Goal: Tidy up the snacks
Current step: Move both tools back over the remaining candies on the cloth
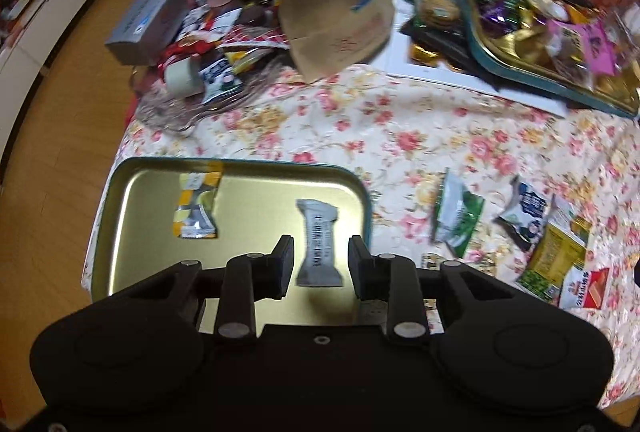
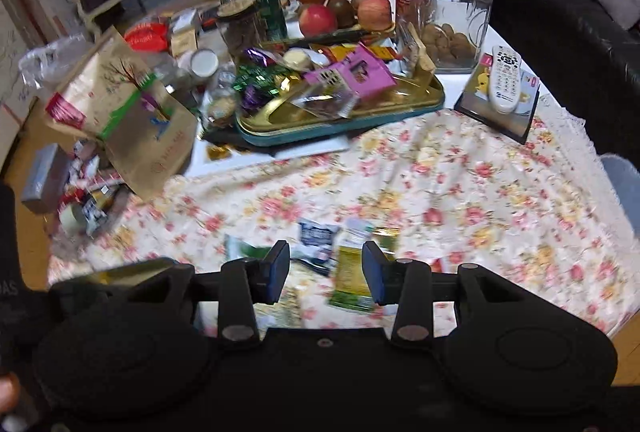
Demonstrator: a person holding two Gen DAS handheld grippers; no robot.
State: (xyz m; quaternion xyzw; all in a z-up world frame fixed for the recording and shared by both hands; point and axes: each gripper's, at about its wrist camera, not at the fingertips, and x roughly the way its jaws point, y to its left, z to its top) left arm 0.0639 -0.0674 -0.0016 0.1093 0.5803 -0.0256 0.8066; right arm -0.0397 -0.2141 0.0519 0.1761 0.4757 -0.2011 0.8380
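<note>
A gold tin tray [image 1: 132,200] lies on the floral cloth at the table's near left corner. In it lie a yellow snack packet [image 1: 197,207] and a grey snack bar [image 1: 319,242]. My left gripper [image 1: 320,262] is open above the tray, with the grey bar seen between its fingers and not gripped. Several loose packets lie to the right on the cloth: a green-white one [image 1: 458,218], a blue-white one [image 1: 524,210] and a yellow-green one [image 1: 554,256]. My right gripper [image 2: 326,272] is open and empty over the yellow-green packet [image 2: 354,272] and the blue-white packet [image 2: 316,240].
A second tray [image 2: 340,128] heaped with sweets stands at the back. A brown paper bag [image 2: 132,120], a glass jar [image 2: 452,16], apples [image 2: 318,19], a remote [image 2: 505,78] and a pile of wrappers [image 1: 208,52] crowd the far side. The floor lies left of the table.
</note>
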